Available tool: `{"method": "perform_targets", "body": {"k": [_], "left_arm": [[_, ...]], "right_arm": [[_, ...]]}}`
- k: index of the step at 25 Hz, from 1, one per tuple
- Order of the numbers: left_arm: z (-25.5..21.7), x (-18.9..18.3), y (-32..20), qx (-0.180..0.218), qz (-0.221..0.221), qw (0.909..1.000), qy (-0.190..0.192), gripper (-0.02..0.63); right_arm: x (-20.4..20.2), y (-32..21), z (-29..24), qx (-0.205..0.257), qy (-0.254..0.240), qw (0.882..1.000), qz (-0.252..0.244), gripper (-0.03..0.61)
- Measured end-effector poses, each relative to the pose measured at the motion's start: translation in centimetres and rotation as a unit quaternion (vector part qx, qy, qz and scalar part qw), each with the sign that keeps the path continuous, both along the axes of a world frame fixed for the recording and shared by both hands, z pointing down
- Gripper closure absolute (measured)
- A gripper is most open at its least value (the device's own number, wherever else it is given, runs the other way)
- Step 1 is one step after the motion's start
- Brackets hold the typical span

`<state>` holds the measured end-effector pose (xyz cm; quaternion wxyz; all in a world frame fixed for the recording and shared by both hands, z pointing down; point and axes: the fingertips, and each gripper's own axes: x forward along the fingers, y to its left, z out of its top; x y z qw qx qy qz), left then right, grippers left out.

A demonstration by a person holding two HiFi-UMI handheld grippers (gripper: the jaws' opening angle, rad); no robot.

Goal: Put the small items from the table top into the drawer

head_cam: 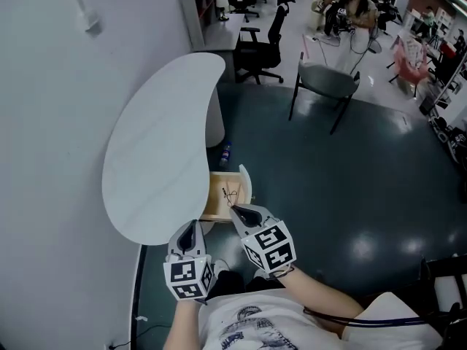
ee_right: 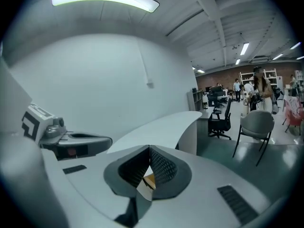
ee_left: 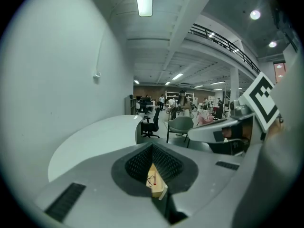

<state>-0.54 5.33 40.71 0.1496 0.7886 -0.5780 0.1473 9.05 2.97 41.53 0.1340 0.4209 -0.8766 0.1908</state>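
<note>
The pale grey left gripper and right gripper bear black-and-white marker cubes (pads black, ribbed), and the person wears a white printed T-shirt.

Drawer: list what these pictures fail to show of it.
Contents of the drawer, head view: too small to identify.
Near end, head view: covered by the right gripper.
Inner part, head view: under the table top.
Both gripper views: closed jaws leave only a sliver.

one table, one drawer (open), two claws.
</note>
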Motion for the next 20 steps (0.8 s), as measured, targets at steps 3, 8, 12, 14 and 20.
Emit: {"method": "perform_targets", "body": {"k": [3, 8, 12, 14, 20], "left_arm": [[-2.1, -1.4, 0.5, 0.007, -0.001, 1.0000, 0.006, 0.594], [-3.2, -4.3, 1.2, 0.012, -0.004, 0.9998, 0.018, 0.594], [-4.2, -7.5, 1.9, 0.025, 0.007, 0.9996, 0.014, 0.594], [-4.8, -9.7, 2.4, 0.031, 0.008, 0.9994, 0.011, 0.594], [-6.4, -16.6, 4.6, 0.049, 0.011, 0.9987, 0.009, 0.594]], "right_arm": [[-0.1, 1.3, -1.4, 0.007, 0.003, 1.000, -0.001, 0.557], [-1.2, 2.8, -2.0, 0.001, 0.002, 1.000, 0.012, 0.557], [-4.7, 3.5, -3.0, 0.013, 0.003, 1.000, 0.021, 0.557], [-7.0, 3.9, -3.6, 0.019, 0.004, 1.000, 0.024, 0.557], [-14.3, 6.2, -5.4, 0.035, 0.002, 0.999, 0.026, 0.557]]}}
